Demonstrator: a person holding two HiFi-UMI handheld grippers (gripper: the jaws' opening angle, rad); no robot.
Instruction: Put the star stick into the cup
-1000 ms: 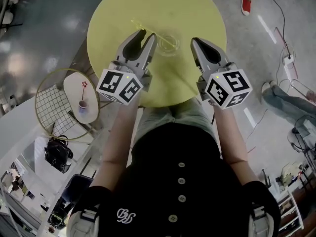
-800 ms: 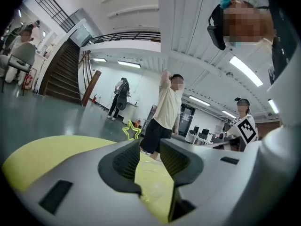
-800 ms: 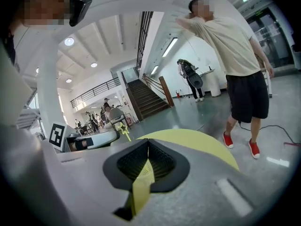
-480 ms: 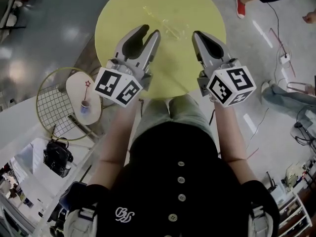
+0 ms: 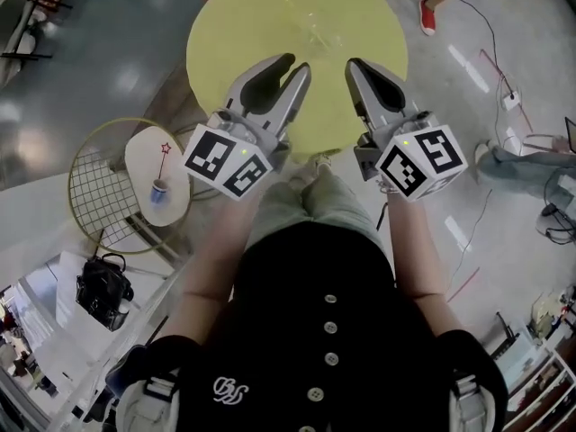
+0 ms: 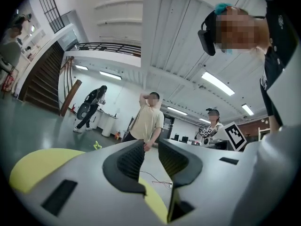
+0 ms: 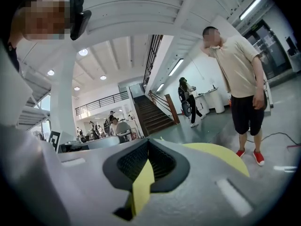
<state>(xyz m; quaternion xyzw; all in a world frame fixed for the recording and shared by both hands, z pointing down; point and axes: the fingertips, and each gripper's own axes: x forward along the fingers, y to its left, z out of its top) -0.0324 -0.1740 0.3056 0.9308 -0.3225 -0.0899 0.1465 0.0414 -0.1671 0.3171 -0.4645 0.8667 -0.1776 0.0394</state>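
Both grippers held out level over the near edge of the round yellow table [image 5: 234, 34], side by side and apart from each other, neither touching the top.

Left gripper [image 5: 295, 64]: claw apart, ribbed pads facing across a clear gap, nothing between them in the left gripper view [image 6: 150, 147]. Its jaws have just been closing a little.

Right gripper [image 5: 353, 63]: claw together, tips meeting in the right gripper view [image 7: 148, 142], nothing clamped. Only a strip of yellow top shows through the gap behind the tips.

Clear cup [image 5: 318, 36] stands past the middle of the table, toward its far edge, well beyond both claws. It is faint against the yellow. Star stick [image 5: 295, 9] shows as a thin pale line slanting from the cup toward the far edge. Its lower end is at the cup, and the star end is too faint to make out.

On the left, off the table, is a small white side table [image 5: 144, 156] beside a wire grid frame [image 5: 99, 187]. On it a small cup [image 5: 159, 190] holds a red star stick [image 5: 166, 148], upright.

A bystander in a beige shirt [image 7: 240, 79] stands beyond the far edge.
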